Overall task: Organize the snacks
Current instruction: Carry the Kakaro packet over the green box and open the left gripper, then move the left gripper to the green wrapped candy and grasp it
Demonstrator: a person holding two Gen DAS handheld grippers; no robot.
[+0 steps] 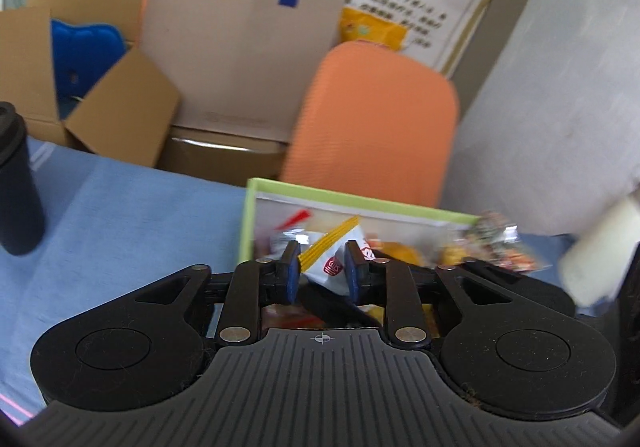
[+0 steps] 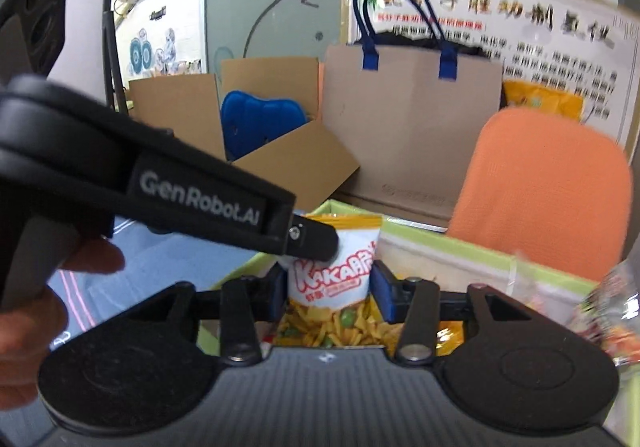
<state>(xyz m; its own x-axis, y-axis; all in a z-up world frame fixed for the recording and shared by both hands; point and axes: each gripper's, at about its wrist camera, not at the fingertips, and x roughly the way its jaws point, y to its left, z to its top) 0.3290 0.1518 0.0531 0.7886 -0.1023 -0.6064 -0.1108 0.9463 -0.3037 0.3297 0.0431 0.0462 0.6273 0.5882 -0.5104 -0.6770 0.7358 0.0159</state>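
Where the light blue cloth (image 1: 120,207) covers the work surface, it lies smooth with faint folds, and beyond it the room is crowded: an open brown corrugated cardboard box (image 2: 256,135) holding a glossy blue moulded plastic piece (image 2: 260,115), a flat kraft paper bag with blue ribbon handles (image 2: 412,119), a rounded orange ribbed-fabric chair back (image 2: 548,187), and a laminated poster with Chinese lettering (image 2: 560,31) on the wall. Directly ahead of both grippers stands a lime-green rectangular box with pale inner walls (image 1: 360,201), heaped with shiny snack packets. The left gripper (image 1: 322,271) has its blue pads set narrow on either side of a crinkly white packet with a yellow ridged seal and red logo (image 1: 332,259), though I cannot tell if they pinch it. The right gripper (image 2: 332,287) is held moderately wide around an upright white KaKa snack pouch with a yellow top band (image 2: 344,263); contact is unclear. Left of it, the other gripper's matte black body crosses the view, and a blurred clear wrapper (image 2: 616,307) lies off to the right.
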